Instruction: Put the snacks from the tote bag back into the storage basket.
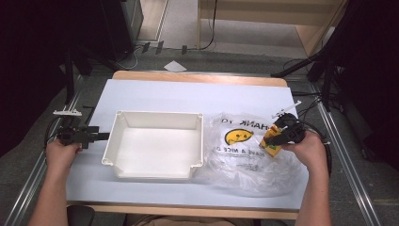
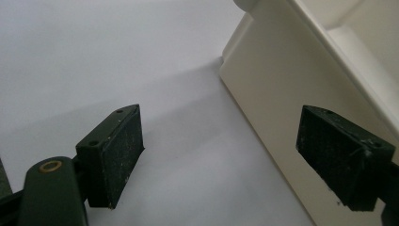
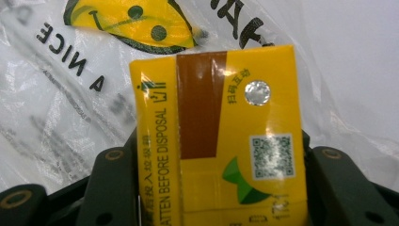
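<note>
A yellow drink carton (image 1: 271, 142) (image 3: 221, 136) with a brown stripe and a QR code is clamped in my right gripper (image 1: 282, 136) (image 3: 216, 188), held just over a clear plastic bag (image 1: 240, 150) (image 3: 61, 103) printed with a yellow smiley face. A white plastic bin (image 1: 155, 143) stands mid-table, with nothing in it. My left gripper (image 1: 101, 136) (image 2: 221, 155) rests open at the bin's left wall (image 2: 277, 94), its jaws wide apart with nothing between them.
The table has a light blue-white top (image 1: 188, 94) with a wooden edge at the back. Dark stands and cables flank both sides on the floor. A sheet of paper (image 1: 174, 66) lies on the floor beyond the table.
</note>
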Demonstrator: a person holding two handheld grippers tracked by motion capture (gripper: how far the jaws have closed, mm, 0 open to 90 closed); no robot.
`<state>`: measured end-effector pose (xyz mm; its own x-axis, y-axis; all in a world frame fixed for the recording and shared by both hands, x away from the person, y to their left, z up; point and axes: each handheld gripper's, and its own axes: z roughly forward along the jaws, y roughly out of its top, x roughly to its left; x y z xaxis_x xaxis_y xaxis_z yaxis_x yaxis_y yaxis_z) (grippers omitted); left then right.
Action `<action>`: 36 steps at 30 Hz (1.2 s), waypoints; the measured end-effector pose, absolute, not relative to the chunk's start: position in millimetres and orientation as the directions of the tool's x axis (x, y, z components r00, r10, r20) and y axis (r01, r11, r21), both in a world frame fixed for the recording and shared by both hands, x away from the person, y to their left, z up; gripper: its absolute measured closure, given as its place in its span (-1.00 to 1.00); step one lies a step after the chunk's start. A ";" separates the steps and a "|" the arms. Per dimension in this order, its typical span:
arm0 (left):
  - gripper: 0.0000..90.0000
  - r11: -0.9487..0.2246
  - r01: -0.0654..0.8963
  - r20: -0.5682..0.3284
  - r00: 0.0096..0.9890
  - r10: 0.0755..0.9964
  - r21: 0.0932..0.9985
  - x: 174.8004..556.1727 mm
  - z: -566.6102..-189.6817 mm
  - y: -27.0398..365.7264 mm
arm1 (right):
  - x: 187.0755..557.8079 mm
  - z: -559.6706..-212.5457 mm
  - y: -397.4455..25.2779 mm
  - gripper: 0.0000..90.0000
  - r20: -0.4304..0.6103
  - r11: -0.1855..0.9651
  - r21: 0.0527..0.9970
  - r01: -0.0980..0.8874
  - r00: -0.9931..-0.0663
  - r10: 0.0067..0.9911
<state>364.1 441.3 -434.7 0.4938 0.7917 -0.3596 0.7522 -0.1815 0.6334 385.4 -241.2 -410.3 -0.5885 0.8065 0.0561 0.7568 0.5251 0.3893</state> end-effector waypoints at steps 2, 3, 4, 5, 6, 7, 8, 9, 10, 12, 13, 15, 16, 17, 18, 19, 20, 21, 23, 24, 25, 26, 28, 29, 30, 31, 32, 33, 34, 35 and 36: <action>-0.64 -0.180 0.752 -0.361 0.494 0.791 0.634 364.2 -434.7 441.1 | 385.7 -409.9 -240.2 0.09 0.048 0.529 0.386 0.756 -0.589 0.807; -0.64 -0.183 0.751 -0.361 0.497 0.789 0.634 364.2 -434.5 441.0 | 385.9 -409.8 -240.1 0.09 0.047 0.530 0.387 0.755 -0.591 0.806; -0.64 -0.185 0.750 -0.362 0.500 0.787 0.635 364.2 -434.6 440.8 | 385.9 -409.8 -239.9 0.10 0.047 0.531 0.387 0.754 -0.591 0.805; -0.64 -0.185 0.751 -0.361 0.498 0.788 0.634 364.1 -434.7 440.8 | 385.9 -409.7 -240.1 0.10 0.044 0.533 0.388 0.752 -0.592 0.804; -0.64 -0.185 0.752 -0.360 0.497 0.789 0.633 364.1 -434.8 440.9 | 385.9 -409.5 -240.4 0.10 0.049 0.525 0.387 0.758 -0.586 0.809; -0.64 -0.183 0.752 -0.362 0.497 0.789 0.634 364.0 -434.8 441.3 | 386.0 -409.5 -240.9 0.11 0.049 0.525 0.389 0.757 -0.587 0.808; -0.64 -0.181 0.752 -0.364 0.496 0.788 0.634 363.9 -434.7 441.5 | 386.1 -409.2 -241.5 0.11 0.058 0.516 0.391 0.762 -0.580 0.812; -0.64 -0.180 0.752 -0.363 0.496 0.789 0.634 364.0 -434.6 441.7 | 386.1 -409.2 -241.7 0.11 0.059 0.517 0.390 0.762 -0.581 0.812; -0.64 -0.180 0.752 -0.363 0.495 0.789 0.634 364.1 -434.7 441.8 | 385.9 -409.0 -241.6 0.11 0.056 0.521 0.391 0.758 -0.585 0.809; -0.64 -0.182 0.752 -0.361 0.495 0.790 0.634 364.3 -435.0 441.1 | 385.9 -408.8 -240.4 0.11 0.051 0.523 0.389 0.759 -0.584 0.810; -0.64 -0.184 0.753 -0.361 0.496 0.790 0.632 364.4 -435.1 440.7 | 386.1 -408.1 -239.8 0.11 0.048 0.523 0.384 0.761 -0.582 0.812; -0.64 -0.184 0.752 -0.360 0.496 0.790 0.633 364.3 -435.0 440.9 | 386.7 -407.3 -239.7 0.12 0.051 0.518 0.381 0.766 -0.577 0.815; -0.64 -0.182 0.752 -0.361 0.496 0.790 0.634 364.2 -434.8 441.2 | 386.8 -406.8 -240.6 0.13 0.056 0.513 0.382 0.769 -0.573 0.818; -0.64 -0.180 0.752 -0.363 0.495 0.789 0.634 364.0 -434.6 441.6 | 386.9 -406.7 -241.2 0.13 0.060 0.508 0.386 0.770 -0.570 0.819; -0.64 -0.180 0.751 -0.362 0.495 0.790 0.635 363.9 -434.4 442.0 | 386.7 -406.6 -241.5 0.13 0.067 0.501 0.387 0.774 -0.565 0.822; -0.64 -0.178 0.752 -0.362 0.493 0.791 0.635 363.7 -434.2 442.4 | 386.6 -406.3 -242.4 0.13 0.067 0.506 0.389 0.770 -0.571 0.818; -0.64 -0.176 0.751 -0.362 0.492 0.792 0.636 363.5 -434.0 442.5 | 386.3 -405.8 -242.9 0.13 0.073 0.500 0.388 0.774 -0.566 0.821; -0.64 -0.175 0.750 -0.362 0.493 0.791 0.638 363.4 -433.7 442.6 | 386.2 -405.3 -243.4 0.13 0.079 0.498 0.389 0.775 -0.566 0.821; -0.64 -0.175 0.748 -0.360 0.493 0.792 0.641 363.2 -433.4 442.7 | 385.9 -404.2 -243.8 0.14 0.083 0.494 0.391 0.777 -0.564 0.822; -0.64 -0.175 0.749 -0.361 0.494 0.791 0.639 363.3 -433.3 442.8 | 386.0 -403.4 -244.1 0.14 0.081 0.493 0.392 0.777 -0.563 0.823; -0.64 -0.175 0.749 -0.361 0.494 0.791 0.639 363.3 -433.3 442.7 | 386.0 -402.9 -244.2 0.14 0.082 0.492 0.391 0.778 -0.562 0.823; -0.64 -0.177 0.749 -0.361 0.495 0.791 0.639 363.4 -433.4 442.8 | 385.5 -402.1 -243.9 0.15 0.082 0.488 0.389 0.781 -0.557 0.826; -0.64 -0.175 0.749 -0.361 0.493 0.791 0.639 363.4 -433.6 442.6 | 385.3 -400.8 -244.1 0.15 0.074 0.494 0.390 0.777 -0.561 0.824; -0.64 -0.175 0.748 -0.361 0.494 0.791 0.640 363.4 -433.6 442.7 | 385.3 -400.0 -244.0 0.15 0.075 0.492 0.387 0.780 -0.558 0.827; -0.64 -0.177 0.749 -0.361 0.495 0.790 0.639 363.4 -433.5 442.9 | 385.1 -398.8 -243.8 0.16 0.079 0.485 0.383 0.786 -0.551 0.831; -0.64 -0.176 0.749 -0.361 0.494 0.791 0.639 363.4 -433.5 442.9 | 384.9 -398.3 -244.0 0.16 0.082 0.487 0.384 0.785 -0.554 0.828; -0.64 -0.175 0.749 -0.361 0.493 0.791 0.639 363.4 -433.4 443.0 | 384.6 -397.6 -243.8 0.16 0.084 0.486 0.386 0.784 -0.555 0.828; -0.64 -0.175 0.749 -0.361 0.493 0.791 0.639 363.4 -433.4 443.1 | 384.3 -396.6 -243.7 0.16 0.085 0.486 0.388 0.783 -0.556 0.827; -0.64 -0.175 0.749 -0.361 0.493 0.792 0.639 363.3 -433.4 443.1 | 384.1 -395.7 -243.5 0.17 0.084 0.488 0.386 0.783 -0.557 0.827; -0.64 -0.176 0.749 -0.361 0.494 0.791 0.639 363.3 -433.3 443.0 | 383.7 -394.6 -243.1 0.18 0.082 0.489 0.391 0.780 -0.559 0.825; -0.64 -0.176 0.749 -0.361 0.494 0.791 0.639 363.4 -433.3 443.0 | 383.2 -392.7 -242.7 0.20 0.083 0.491 0.391 0.779 -0.561 0.823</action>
<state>363.4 443.0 -433.3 0.4938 0.7913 -0.3606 0.7487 -0.1760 0.6391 383.2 -242.7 -392.7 -0.5612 0.8235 0.0833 0.7786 0.4911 0.3907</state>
